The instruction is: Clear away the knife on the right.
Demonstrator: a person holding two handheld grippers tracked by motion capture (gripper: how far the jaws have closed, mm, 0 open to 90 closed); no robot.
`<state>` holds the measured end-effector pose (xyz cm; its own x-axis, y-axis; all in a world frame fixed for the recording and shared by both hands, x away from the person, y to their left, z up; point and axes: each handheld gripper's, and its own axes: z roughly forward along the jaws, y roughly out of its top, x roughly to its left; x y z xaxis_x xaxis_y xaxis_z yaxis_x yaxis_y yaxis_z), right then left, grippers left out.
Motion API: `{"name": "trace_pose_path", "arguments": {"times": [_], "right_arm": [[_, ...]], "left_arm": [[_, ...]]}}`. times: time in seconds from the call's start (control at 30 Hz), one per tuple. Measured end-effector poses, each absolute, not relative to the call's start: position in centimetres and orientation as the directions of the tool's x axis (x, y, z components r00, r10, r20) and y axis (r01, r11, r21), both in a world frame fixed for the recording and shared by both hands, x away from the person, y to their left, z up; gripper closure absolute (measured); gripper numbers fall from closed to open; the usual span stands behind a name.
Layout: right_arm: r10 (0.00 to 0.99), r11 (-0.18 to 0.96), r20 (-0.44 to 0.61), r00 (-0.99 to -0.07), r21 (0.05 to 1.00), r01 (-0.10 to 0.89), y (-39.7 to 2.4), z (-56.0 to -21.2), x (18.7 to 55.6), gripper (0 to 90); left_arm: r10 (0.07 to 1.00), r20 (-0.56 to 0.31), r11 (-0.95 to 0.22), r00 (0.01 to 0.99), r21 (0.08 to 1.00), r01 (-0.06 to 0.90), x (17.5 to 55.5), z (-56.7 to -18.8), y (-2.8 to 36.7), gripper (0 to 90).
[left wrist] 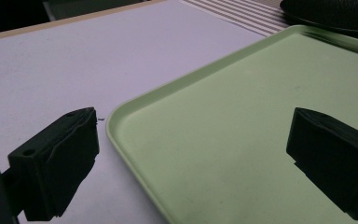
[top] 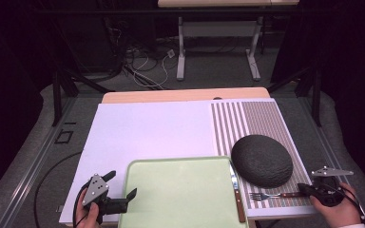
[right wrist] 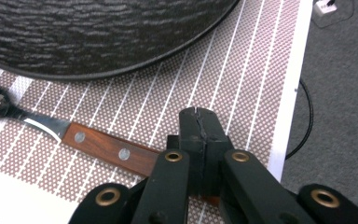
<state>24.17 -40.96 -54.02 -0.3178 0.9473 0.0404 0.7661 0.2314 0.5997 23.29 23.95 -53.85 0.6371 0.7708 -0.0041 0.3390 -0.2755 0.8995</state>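
Wood-handled fork [right wrist: 107, 148] lies under my right claw [right wrist: 199, 122], which looks clenched on the handle's end, though the pinch itself is hidden. I lift slowly and level. Left claw [left wrist: 191, 154] hangs released over the tray [left wrist: 242, 93].

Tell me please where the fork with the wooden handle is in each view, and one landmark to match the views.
High view: the fork lies lower right on the striped mat, handle end at the right tongs.
Left gripper view: not in it.
Right gripper view: left of centre, the shut tongs over its handle end.
Shared landmark: the dark round plate.
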Motion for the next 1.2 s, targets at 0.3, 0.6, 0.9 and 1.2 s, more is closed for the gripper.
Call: {"name": "trace_pose_path", "arguments": {"times": [0.3,0.6,0.9,1.2], "right_arm": [[0.944,0.237,0.046,-0.325,0.589,0.772,-40.8,-54.0,23.5,90.0],[0.945,0.231,0.055,-0.322,0.584,0.778,-40.9,-53.9,22.9,90.0],[0.94,0.245,0.054,-0.338,0.584,0.774,-40.7,-53.6,23.1,90.0],[0.896,0.368,0.004,-0.444,0.553,0.748,-39.8,-52.4,23.4,89.2]], "left_arm": [[0.771,0.002,-0.28,0.637,0.899,0.337,23.3,-53.8,24.0,2.7],[0.771,0.002,-0.281,0.636,0.898,0.338,23.3,-53.8,23.9,2.8],[0.772,-0.001,-0.279,0.636,0.898,0.339,23.3,-53.8,23.9,2.7],[0.772,-0.003,-0.277,0.636,0.899,0.34,23.2,-53.8,23.9,2.7]]}}
